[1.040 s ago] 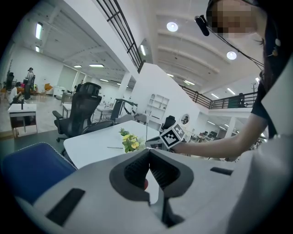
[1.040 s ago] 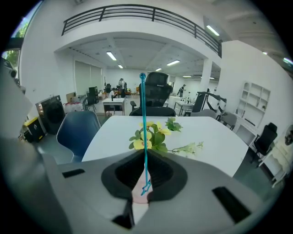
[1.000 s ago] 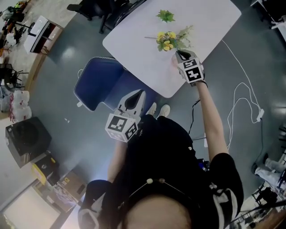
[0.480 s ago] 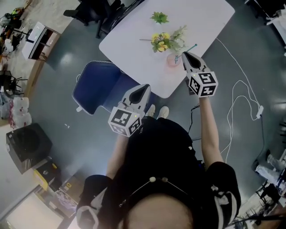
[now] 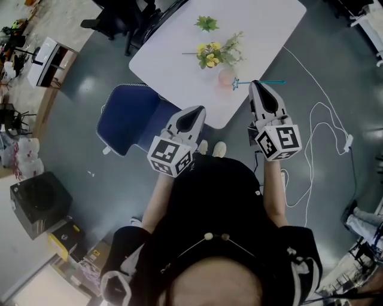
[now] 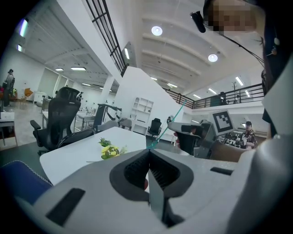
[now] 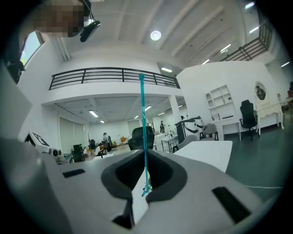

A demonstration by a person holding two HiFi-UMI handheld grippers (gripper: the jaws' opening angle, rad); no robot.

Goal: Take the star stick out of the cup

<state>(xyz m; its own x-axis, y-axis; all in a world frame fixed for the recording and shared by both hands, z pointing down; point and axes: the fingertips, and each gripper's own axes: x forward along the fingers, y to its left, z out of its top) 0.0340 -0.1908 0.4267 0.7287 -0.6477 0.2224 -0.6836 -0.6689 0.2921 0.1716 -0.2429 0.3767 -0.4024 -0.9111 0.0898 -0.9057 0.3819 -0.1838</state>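
In the head view, my right gripper is shut on the thin teal star stick. It holds the stick level beyond the table's near edge, and the star end points left. The stick is clear of the pink cup, which stands near that edge beside yellow flowers. In the right gripper view the star stick runs straight up from my right gripper. My left gripper hangs shut and empty below the table edge. The left gripper view shows my left gripper and the star stick.
The white table also carries a loose green leaf. A blue chair stands by its near left corner, and a black office chair stands beyond. White cable trails over the floor at the right. A black box sits on the left.
My right gripper has pulled back from the cup towards the person, and the star stick has come out of the cup with it. My left gripper has risen slightly.
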